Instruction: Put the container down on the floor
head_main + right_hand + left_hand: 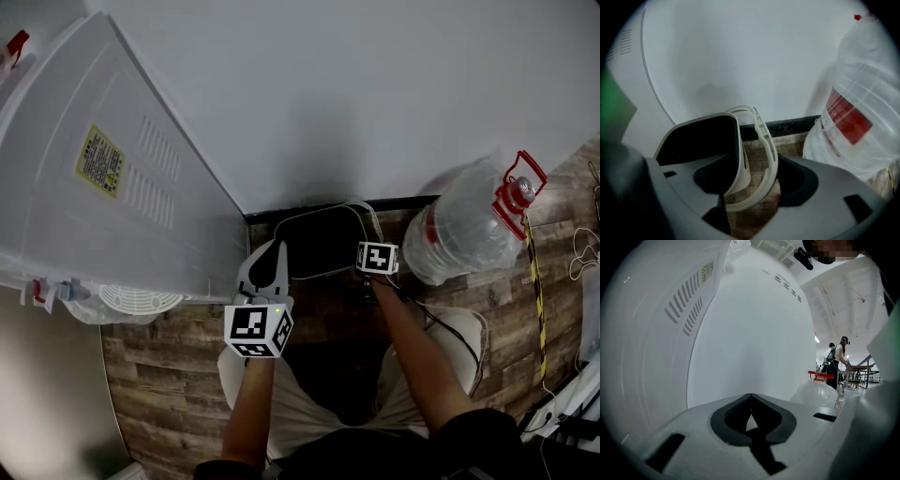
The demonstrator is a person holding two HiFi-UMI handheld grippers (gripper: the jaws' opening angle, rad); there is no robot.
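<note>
The container (319,242), a dark tub with a white rim, stands on the wood-pattern floor against the white wall. In the right gripper view the container (701,140) and its white bail handle (766,140) fill the middle. My right gripper (752,185) is open, with the handle and the near rim between its jaws and a gap at the pads. Its marker cube (377,257) sits just right of the tub. My left gripper (272,253) is at the tub's left edge. In its own view the left gripper (750,399) is shut on nothing and faces the wall.
A tall white appliance (103,169) stands close on the left. A large clear water jug (464,230) with a red handle stands to the right of the tub, near the right gripper. A yellow-black strip (534,281) and cables lie at the far right. A person's legs are below.
</note>
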